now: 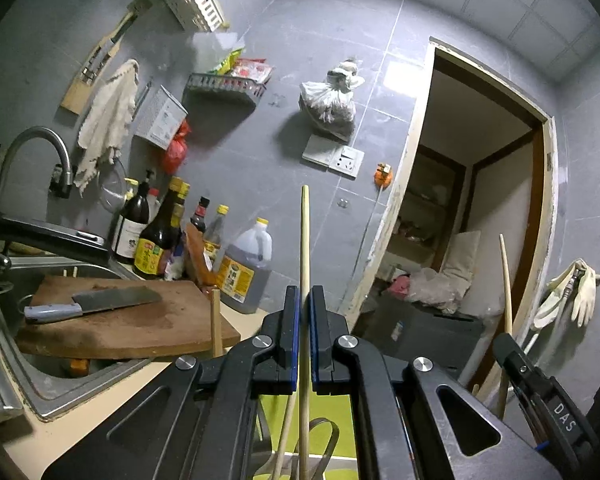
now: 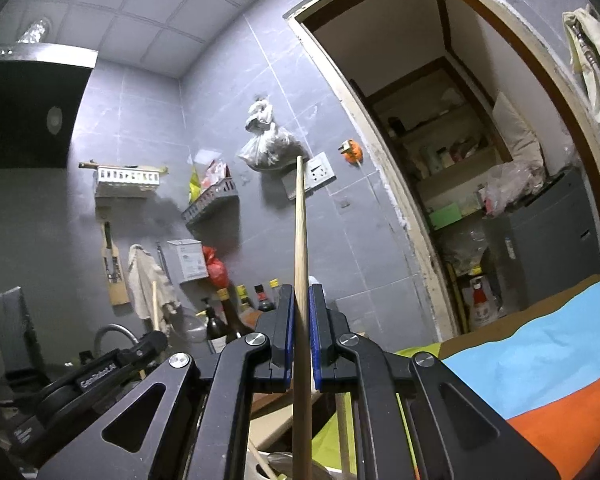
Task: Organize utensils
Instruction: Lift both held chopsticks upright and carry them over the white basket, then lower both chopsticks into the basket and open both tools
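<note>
Clamping chopstick [image 1: 305, 236] each, both grippers; grey tiled kitchen, cream counter [image 1: 96, 412].

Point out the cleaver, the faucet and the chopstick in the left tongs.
cleaver [image 1: 116, 298], left wrist view, blade.
faucet [image 1: 40, 136], left wrist view, curved neck.
chopstick [image 1: 305, 236], left wrist view, upper shaft.

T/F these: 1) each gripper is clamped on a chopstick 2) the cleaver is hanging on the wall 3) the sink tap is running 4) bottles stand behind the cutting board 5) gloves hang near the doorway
1) True. The left gripper is shut on a chopstick, and the right gripper is shut on another chopstick.
2) False. The cleaver lies flat on the cutting board.
3) False. No water shows at the tap.
4) True. The bottles stand behind the board by the wall.
5) True. The gloves hang beside the doorway.
</note>
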Tool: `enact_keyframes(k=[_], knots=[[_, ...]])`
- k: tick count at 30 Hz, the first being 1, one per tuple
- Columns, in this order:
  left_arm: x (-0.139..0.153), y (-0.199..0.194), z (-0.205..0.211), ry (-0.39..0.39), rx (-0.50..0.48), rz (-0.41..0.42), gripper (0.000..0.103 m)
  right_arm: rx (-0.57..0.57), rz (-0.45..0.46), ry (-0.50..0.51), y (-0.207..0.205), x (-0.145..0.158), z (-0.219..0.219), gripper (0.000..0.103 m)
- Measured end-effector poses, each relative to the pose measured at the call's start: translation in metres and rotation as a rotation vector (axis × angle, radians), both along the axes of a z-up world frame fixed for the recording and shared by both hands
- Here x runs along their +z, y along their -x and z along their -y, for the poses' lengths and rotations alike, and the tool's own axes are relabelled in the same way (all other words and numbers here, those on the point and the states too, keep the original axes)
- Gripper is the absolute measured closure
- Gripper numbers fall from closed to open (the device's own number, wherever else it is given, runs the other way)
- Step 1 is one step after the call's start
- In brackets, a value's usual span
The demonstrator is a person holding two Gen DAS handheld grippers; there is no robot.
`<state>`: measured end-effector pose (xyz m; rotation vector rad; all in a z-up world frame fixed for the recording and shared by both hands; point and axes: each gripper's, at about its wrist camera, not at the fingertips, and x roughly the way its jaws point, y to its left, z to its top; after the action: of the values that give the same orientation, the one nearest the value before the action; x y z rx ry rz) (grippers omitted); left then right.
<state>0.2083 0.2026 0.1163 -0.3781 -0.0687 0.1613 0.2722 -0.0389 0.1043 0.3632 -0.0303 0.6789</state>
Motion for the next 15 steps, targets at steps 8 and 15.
enact_keyframes(k=[8, 15], knots=[[-0.011, -0.003, -0.005, 0.023, -0.007, 0.003, 0.101, -0.061, 0.015, 0.002, -0.001, -0.006, -0.002, 0.098], [-0.014, -0.003, -0.004, 0.025, 0.008, 0.002, 0.101, -0.098, 0.030, 0.025, -0.001, -0.011, -0.006, 0.098]])
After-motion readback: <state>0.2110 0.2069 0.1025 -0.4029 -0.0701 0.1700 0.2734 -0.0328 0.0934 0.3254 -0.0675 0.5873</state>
